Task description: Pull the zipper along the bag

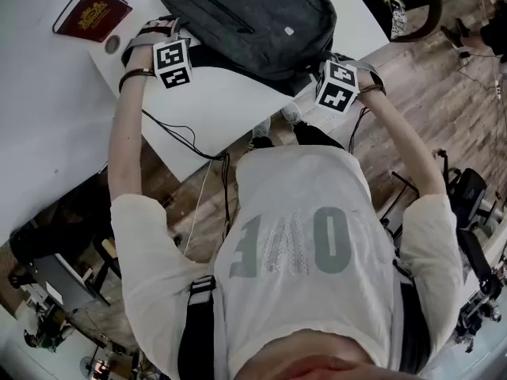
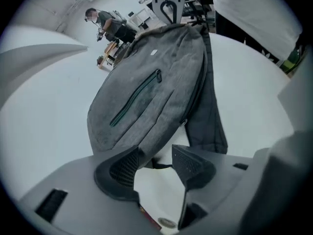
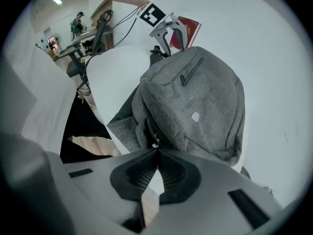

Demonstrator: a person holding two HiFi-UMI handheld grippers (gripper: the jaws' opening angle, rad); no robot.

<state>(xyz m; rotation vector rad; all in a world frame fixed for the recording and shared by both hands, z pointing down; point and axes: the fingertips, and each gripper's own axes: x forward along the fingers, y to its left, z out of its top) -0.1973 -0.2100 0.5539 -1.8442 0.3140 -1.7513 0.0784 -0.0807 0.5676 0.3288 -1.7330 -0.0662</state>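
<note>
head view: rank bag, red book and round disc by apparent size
1. grey bag
2. red book
3. round disc
All sit at a similar distance from the camera, so nearness does not blur the order.

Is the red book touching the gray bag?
Apart. In the head view, a strip of bare white table shows between the red book and the gray bag.
</note>
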